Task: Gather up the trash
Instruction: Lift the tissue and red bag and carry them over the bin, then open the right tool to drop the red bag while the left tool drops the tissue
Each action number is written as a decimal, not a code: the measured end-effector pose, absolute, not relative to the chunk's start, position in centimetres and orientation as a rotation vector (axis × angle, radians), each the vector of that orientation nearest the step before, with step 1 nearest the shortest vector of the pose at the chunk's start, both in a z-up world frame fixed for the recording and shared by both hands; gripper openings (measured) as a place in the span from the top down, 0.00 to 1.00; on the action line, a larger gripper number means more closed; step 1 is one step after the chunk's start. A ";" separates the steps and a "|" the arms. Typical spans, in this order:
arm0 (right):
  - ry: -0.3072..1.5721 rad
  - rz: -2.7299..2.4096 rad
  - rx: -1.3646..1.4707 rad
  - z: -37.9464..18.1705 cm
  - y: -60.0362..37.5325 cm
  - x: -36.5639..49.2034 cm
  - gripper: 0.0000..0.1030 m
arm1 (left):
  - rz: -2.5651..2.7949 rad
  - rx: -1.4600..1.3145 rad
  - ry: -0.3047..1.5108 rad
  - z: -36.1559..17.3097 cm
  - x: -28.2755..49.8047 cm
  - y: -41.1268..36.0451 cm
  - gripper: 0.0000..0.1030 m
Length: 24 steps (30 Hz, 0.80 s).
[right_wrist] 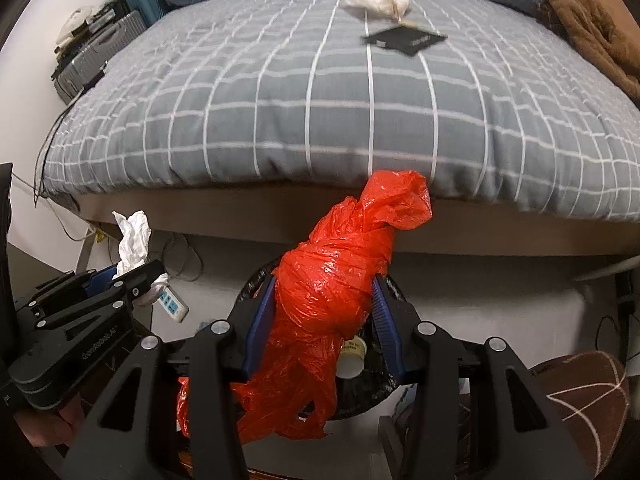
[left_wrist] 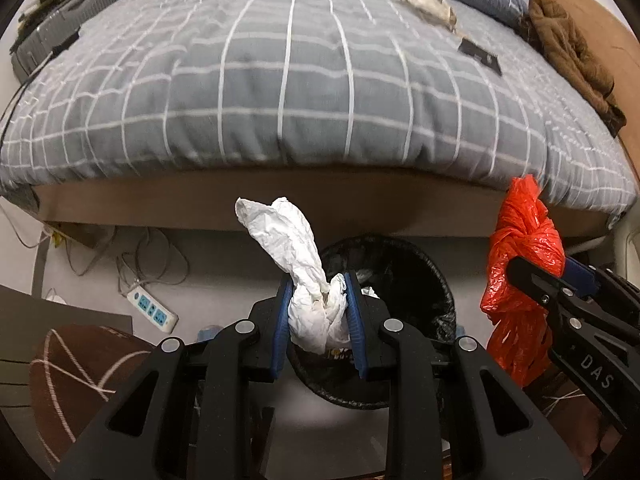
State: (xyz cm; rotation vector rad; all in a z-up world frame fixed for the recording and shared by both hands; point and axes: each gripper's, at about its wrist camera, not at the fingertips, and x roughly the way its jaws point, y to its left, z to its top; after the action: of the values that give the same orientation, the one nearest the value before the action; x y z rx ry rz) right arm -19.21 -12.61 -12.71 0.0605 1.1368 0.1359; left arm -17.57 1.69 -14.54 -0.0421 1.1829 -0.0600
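One bed [left_wrist: 304, 92] fills the background under a soft grey quilt with a white grid, and below its edge stands one round bin [left_wrist: 436, 276] lined with glossy black plastic. The right gripper [right_wrist: 326, 320] is clamped on one knotted, crinkly red plastic bag [right_wrist: 332, 292] above the bin. The left gripper [left_wrist: 318, 308] pinches one crumpled white tissue [left_wrist: 296, 248] between blue pads over the bin's rim.

Right gripper [right_wrist: 324, 300] clamping a knotted red plastic bag [right_wrist: 320, 304] above the black bin [right_wrist: 372, 392], left gripper [right_wrist: 138, 276] gripping white tissue [right_wrist: 132, 236] alongside
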 end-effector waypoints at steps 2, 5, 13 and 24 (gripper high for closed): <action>1.157 0.132 0.058 -13.7 -12.6 -19.2 0.56 | -0.059 -0.039 1.201 -15.6 -17.6 1.7 0.76; 1.185 0.129 0.050 -15.1 -12.5 -19.2 0.56 | -0.050 -0.039 1.238 -17.3 -17.4 2.0 0.75; 1.235 0.140 0.047 -17.7 -11.8 -18.4 0.51 | -0.033 -0.046 1.273 -19.1 -17.1 2.9 0.75; 1.209 0.087 0.047 -17.9 -14.4 -18.1 0.23 | -0.068 -0.027 1.282 -19.7 -16.1 0.9 0.75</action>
State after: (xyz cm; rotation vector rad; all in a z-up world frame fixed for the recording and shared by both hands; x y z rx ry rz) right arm -18.12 -14.42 -17.94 0.0474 1.2092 0.0871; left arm -16.12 0.88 -19.70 -0.0265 1.2821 -0.0680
